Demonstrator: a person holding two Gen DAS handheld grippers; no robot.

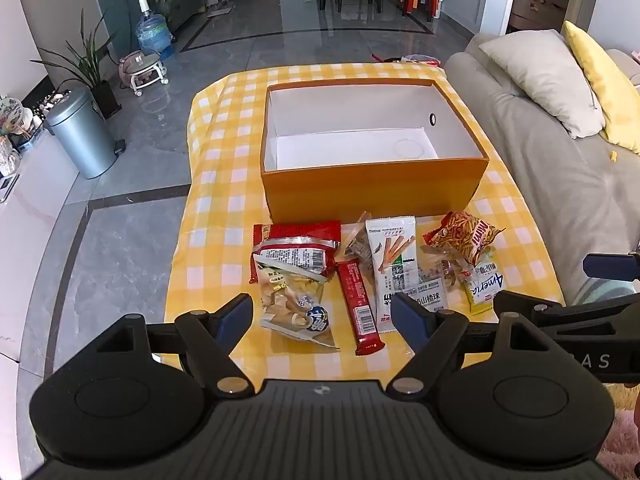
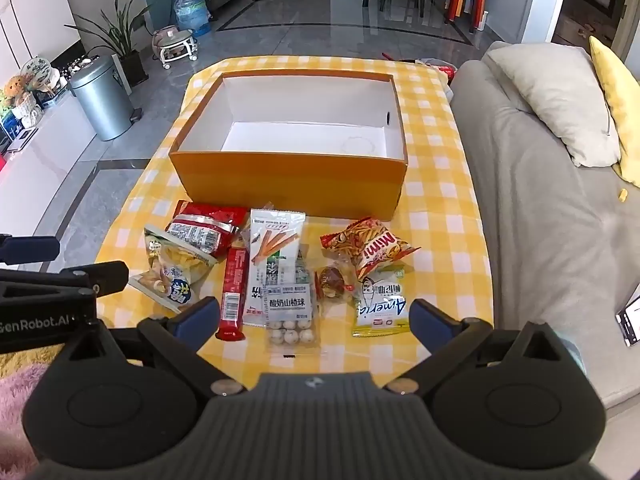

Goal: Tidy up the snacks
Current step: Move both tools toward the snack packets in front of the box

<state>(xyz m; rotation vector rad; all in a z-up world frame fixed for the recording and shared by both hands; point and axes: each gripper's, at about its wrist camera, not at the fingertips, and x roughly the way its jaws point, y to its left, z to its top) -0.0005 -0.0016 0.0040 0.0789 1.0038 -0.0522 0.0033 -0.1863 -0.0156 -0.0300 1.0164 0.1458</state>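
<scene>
An empty orange box (image 1: 372,188) (image 2: 288,184) with a white inside stands on the yellow checked tablecloth (image 1: 224,208) (image 2: 436,208). Several snack packs lie in a row in front of it: a clear chips bag (image 1: 294,304) (image 2: 172,272), a red pack (image 1: 298,246) (image 2: 208,228), a red bar (image 1: 358,304) (image 2: 234,288), a white stick-snack pack (image 1: 394,256) (image 2: 276,252), a pack of white balls (image 2: 290,316), a Mimi bag (image 1: 464,236) (image 2: 370,246) and a yellow-white pack (image 1: 486,286) (image 2: 380,304). My left gripper (image 1: 322,318) hovers open above the chips bag and bar. My right gripper (image 2: 316,318) hovers open above the ball pack.
A grey sofa (image 1: 560,184) (image 2: 540,216) with cushions borders the table on the right. A metal bin (image 1: 82,132) (image 2: 102,98), potted plants and a water jug (image 1: 154,34) stand on the tiled floor to the left. A phone (image 2: 630,318) lies on the sofa.
</scene>
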